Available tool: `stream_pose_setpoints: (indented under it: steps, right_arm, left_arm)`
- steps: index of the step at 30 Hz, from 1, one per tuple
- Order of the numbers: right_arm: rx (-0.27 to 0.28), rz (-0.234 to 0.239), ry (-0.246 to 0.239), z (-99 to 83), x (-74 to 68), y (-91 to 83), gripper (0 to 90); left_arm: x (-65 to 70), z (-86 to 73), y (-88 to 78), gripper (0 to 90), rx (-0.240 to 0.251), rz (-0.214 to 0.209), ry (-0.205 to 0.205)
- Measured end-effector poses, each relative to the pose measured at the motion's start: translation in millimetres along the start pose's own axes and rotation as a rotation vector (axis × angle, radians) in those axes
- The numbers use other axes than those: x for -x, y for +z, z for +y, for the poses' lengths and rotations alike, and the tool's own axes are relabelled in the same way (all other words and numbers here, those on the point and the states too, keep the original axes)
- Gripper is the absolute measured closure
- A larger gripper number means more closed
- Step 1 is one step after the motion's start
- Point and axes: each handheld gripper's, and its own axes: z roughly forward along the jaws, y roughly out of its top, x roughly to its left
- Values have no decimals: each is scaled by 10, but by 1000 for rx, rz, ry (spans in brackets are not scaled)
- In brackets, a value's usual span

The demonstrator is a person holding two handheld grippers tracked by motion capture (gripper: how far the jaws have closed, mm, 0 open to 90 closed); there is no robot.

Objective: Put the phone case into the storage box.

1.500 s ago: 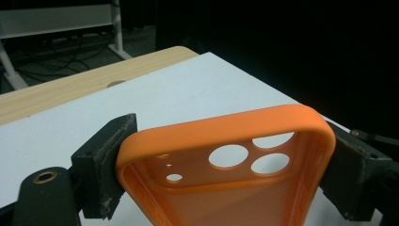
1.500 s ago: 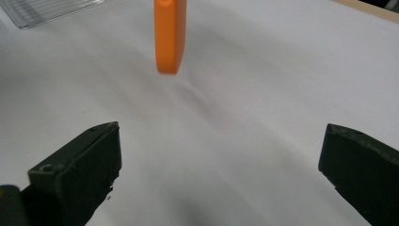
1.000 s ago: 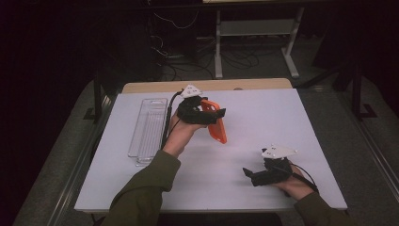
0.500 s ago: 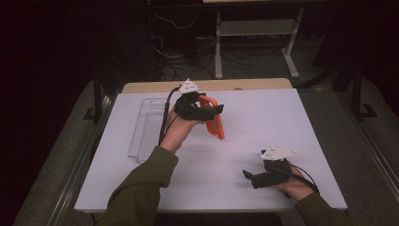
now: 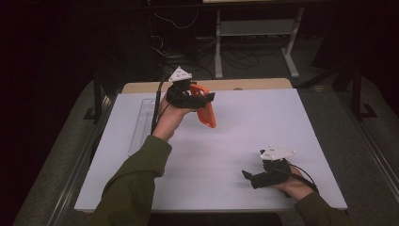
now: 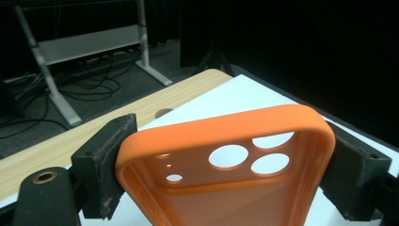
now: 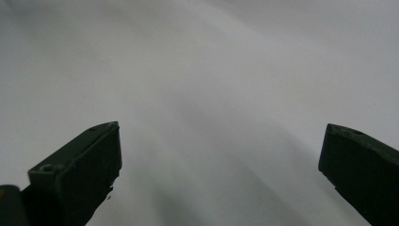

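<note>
Behind the white table [image 5: 263, 122], cables [image 5: 235, 56] litter a dark floor.

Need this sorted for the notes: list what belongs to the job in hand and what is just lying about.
In the job:
- orange phone case
- left gripper, shut on the case's two sides

Lying about:
- clear tray at the table's left
- right gripper, open, nothing between its jaws

Left gripper [image 5: 200, 100] raised (right gripper [image 5: 254, 177] low)
</note>
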Motion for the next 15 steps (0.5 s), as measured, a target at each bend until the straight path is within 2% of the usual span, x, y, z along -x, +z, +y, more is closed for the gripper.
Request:
stream_pose_setpoints:
  steps: [15]
  right_arm:
    - [0, 3, -8, 9, -10, 1, 0]
  left_arm:
    - [-265, 121, -128, 143, 7, 91, 23]
